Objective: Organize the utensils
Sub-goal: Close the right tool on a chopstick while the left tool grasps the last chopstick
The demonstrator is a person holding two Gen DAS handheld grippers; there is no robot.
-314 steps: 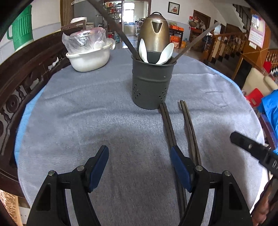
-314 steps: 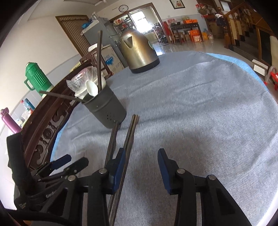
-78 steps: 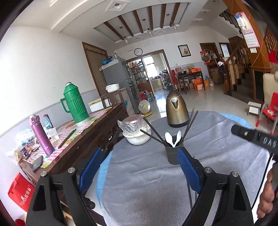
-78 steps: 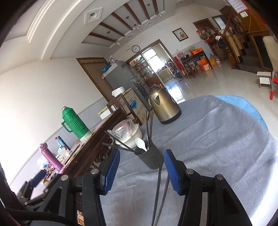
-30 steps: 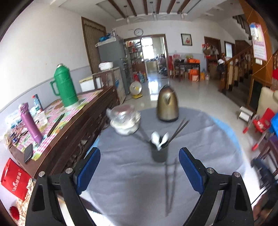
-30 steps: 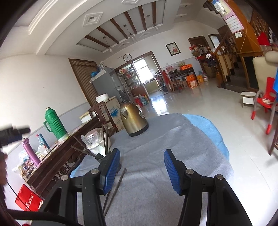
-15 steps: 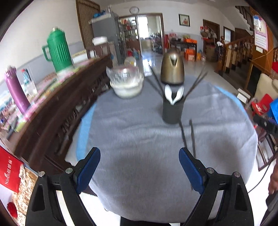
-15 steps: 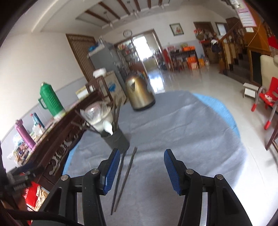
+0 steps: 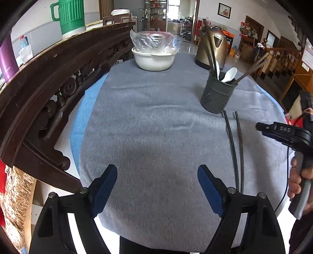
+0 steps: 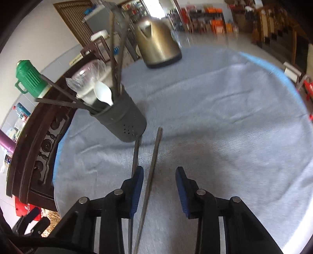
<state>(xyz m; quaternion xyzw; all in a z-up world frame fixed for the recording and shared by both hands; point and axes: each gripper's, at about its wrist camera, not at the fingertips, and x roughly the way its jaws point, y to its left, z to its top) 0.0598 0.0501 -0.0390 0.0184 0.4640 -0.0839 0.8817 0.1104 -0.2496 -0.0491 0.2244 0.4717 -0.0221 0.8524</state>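
Observation:
Two dark chopsticks (image 9: 234, 144) lie side by side on the grey cloth, in front of a dark perforated holder (image 9: 218, 93) with white spoons and more chopsticks in it. My right gripper (image 10: 159, 187) hovers low over the loose pair, its jaws closing. One chopstick (image 10: 151, 170) lies between the blue pads, untouched by either; the other (image 10: 136, 154) runs beside the left pad. My left gripper (image 9: 157, 185) is near the table's front edge, left of the pair, jaws wide and closing slightly with nothing between them. A hand holds the right gripper (image 9: 283, 132).
A brass-coloured kettle (image 10: 156, 45) and a white bowl under a plastic bag (image 9: 154, 58) stand at the back of the round table (image 9: 137, 127). A carved dark wooden bench back (image 9: 49, 88) runs along the left, with a green thermos (image 9: 70, 17) behind it.
Both grippers have come down and tilted toward the table. The right one moved over the loose chopsticks and its jaws narrowed; the left one now looks at the cloth from close by.

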